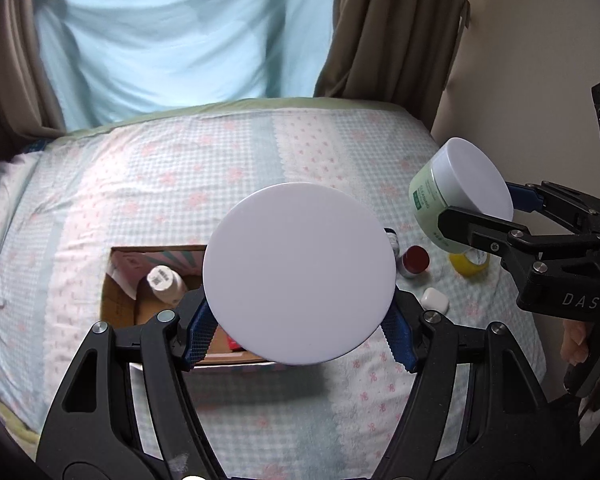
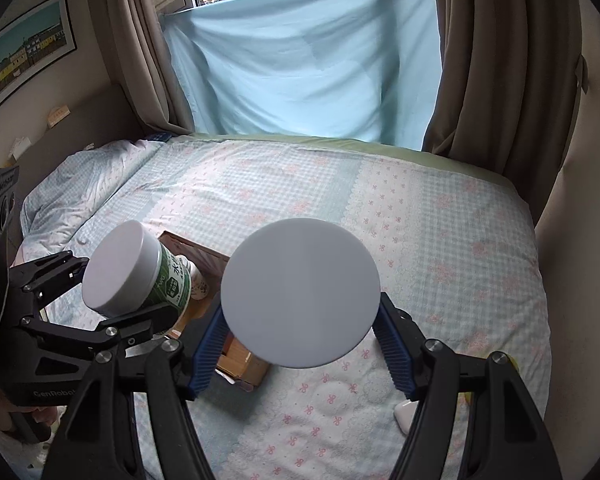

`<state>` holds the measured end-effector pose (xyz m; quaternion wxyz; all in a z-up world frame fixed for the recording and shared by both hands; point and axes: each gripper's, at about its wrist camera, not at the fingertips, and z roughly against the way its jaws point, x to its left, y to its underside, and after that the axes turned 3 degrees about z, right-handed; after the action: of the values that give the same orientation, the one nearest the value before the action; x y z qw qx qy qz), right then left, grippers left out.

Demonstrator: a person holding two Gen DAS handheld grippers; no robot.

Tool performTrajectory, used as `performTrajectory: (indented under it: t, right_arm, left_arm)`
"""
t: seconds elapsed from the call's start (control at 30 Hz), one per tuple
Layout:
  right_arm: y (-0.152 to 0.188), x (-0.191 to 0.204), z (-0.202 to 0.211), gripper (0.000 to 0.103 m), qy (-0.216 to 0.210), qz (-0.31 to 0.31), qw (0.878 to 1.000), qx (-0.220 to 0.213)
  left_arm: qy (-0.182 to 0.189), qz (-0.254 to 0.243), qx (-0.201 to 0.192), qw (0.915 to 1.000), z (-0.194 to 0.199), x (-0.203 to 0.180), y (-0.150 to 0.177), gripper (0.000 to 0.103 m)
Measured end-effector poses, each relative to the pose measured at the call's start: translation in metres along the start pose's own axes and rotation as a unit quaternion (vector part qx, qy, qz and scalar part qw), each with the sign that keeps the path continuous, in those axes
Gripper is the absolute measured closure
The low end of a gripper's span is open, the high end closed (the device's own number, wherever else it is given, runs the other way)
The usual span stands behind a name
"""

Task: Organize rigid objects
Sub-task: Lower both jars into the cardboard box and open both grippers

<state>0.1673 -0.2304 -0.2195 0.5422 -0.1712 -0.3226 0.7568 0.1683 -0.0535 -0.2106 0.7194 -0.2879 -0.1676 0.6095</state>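
Observation:
My left gripper [image 1: 300, 332] is shut on a green jar with a white lid [image 1: 300, 272], held above the cardboard box [image 1: 118, 304]; the same jar shows in the right wrist view [image 2: 140, 276]. My right gripper [image 2: 300, 340] is shut on a second pale green jar with a white lid [image 2: 300, 292], also seen in the left wrist view [image 1: 460, 196], held in the air to the right of the box. A white bottle [image 1: 166, 282] lies in the box.
On the bedspread right of the box lie a red-capped jar [image 1: 416, 260], a yellow tape roll [image 1: 470, 264] and a white earbud case [image 1: 435, 299]. A pillow [image 2: 80, 176] lies at the left. Curtains and a blue sheet hang behind the bed.

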Motion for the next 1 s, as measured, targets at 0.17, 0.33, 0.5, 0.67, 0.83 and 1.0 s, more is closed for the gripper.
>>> performTrajectory:
  t: [0.17, 0.33, 0.5, 0.67, 0.83, 1.0]
  right_arm:
    - [-0.026, 0.043, -0.001, 0.037, -0.006, -0.028, 1.0, -0.002]
    - [-0.041, 0.082, -0.023, 0.037, 0.009, -0.061, 0.998, 0.02]
    - [-0.042, 0.108, -0.06, 0.037, 0.032, -0.112, 0.992, 0.054]
    - [-0.036, 0.123, -0.102, 0.037, 0.063, -0.164, 0.98, 0.093]
    - [-0.025, 0.129, -0.143, 0.037, 0.097, -0.195, 0.968, 0.126]
    - [-0.009, 0.129, -0.181, 0.038, 0.119, -0.199, 0.96, 0.159]
  left_arm:
    - [-0.012, 0.019, -0.002, 0.9997, 0.026, 0.065, -0.011, 0.035]
    - [-0.018, 0.015, 0.016, 0.9996, 0.025, 0.127, -0.016, 0.035]
    - [-0.02, 0.024, 0.055, 0.998, 0.001, 0.184, -0.013, 0.035]
    - [-0.016, 0.029, 0.106, 0.9938, -0.049, 0.231, -0.004, 0.035]
    - [-0.003, 0.025, 0.144, 0.9892, -0.102, 0.254, 0.006, 0.035]
    - [0.012, 0.016, 0.174, 0.9845, -0.148, 0.254, 0.02, 0.035]
